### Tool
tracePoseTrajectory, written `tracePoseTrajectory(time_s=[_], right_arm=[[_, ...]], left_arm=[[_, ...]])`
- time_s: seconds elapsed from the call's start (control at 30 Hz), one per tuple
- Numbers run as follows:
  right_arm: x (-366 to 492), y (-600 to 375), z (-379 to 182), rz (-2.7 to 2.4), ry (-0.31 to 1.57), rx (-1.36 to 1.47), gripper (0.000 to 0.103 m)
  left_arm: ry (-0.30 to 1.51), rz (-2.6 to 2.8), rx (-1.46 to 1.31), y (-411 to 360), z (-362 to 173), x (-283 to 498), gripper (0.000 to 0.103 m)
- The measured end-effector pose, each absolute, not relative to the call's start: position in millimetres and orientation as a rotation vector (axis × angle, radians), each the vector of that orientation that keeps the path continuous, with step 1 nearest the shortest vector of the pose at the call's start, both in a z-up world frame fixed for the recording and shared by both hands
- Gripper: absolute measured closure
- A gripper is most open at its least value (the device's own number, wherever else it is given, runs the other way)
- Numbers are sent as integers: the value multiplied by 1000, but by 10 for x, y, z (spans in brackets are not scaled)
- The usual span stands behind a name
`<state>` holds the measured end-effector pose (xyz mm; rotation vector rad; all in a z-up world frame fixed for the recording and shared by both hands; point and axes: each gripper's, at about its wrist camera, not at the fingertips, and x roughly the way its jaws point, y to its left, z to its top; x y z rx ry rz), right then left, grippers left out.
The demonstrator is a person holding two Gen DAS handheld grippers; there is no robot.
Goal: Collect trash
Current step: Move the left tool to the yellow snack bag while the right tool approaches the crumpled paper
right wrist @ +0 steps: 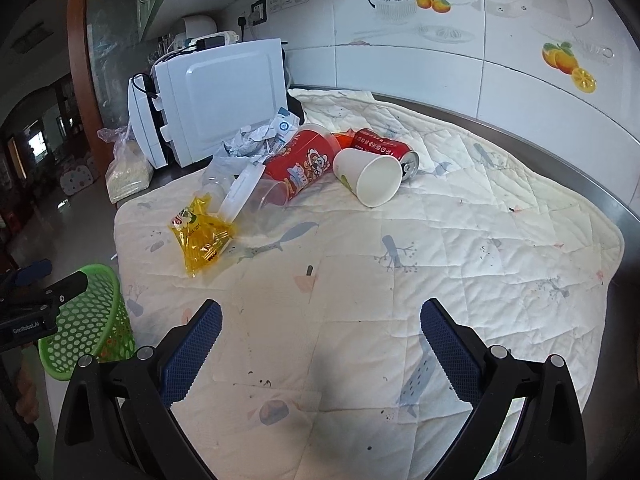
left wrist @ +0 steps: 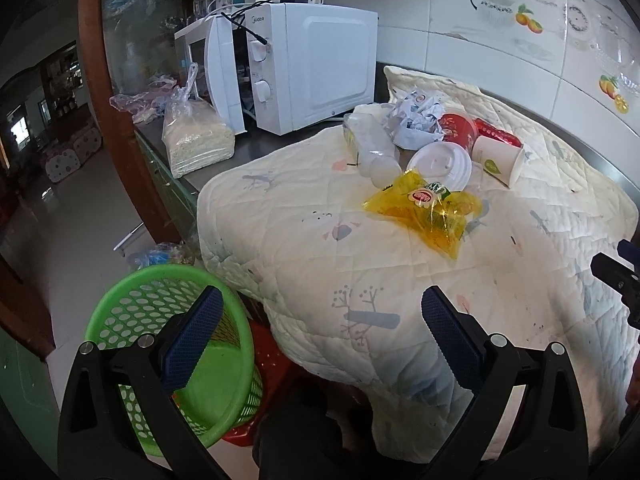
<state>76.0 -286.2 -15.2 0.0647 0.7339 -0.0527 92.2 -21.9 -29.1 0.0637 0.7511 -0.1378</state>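
Observation:
A pile of trash lies on a quilted white cloth (right wrist: pixel 460 264) on the counter: a yellow wrapper (left wrist: pixel 424 208) (right wrist: pixel 202 236), a white paper cup (left wrist: pixel 498 158) (right wrist: pixel 370 176) on its side, a red can (right wrist: pixel 384 146), a red tub (right wrist: pixel 300 168), a white lid (left wrist: pixel 442 164), crumpled paper (left wrist: pixel 412 116) and a clear plastic bottle (left wrist: pixel 370 144). A green mesh basket (left wrist: pixel 176 352) (right wrist: pixel 90 320) stands on the floor to the left. My left gripper (left wrist: pixel 320 324) is open and empty, above the basket and the cloth's corner. My right gripper (right wrist: pixel 320 336) is open and empty above the near cloth.
A white microwave (left wrist: pixel 316 64) (right wrist: pixel 216 96) stands behind the pile, with a bag of grain (left wrist: pixel 196 136) at its left. A red stool (left wrist: pixel 272 364) sits beside the basket. A tiled wall (right wrist: pixel 440 40) runs along the back. The left gripper shows at the right view's left edge (right wrist: pixel 36 300).

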Motion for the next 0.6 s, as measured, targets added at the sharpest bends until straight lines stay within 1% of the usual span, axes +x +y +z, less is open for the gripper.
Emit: tracePoseTrajectory(time_s=[0.5, 0.57, 0.6], right_arm=[[1580, -2723, -101, 75, 764, 34, 8], [1698, -2700, -65, 96, 760, 42, 10], [1763, -2693, -40, 108, 759, 49, 14]], left_arm=[[780, -121, 61, -203, -370, 1179, 5], [786, -112, 52, -169, -380, 1203, 5], [787, -109, 48, -158, -383, 1214, 5]])
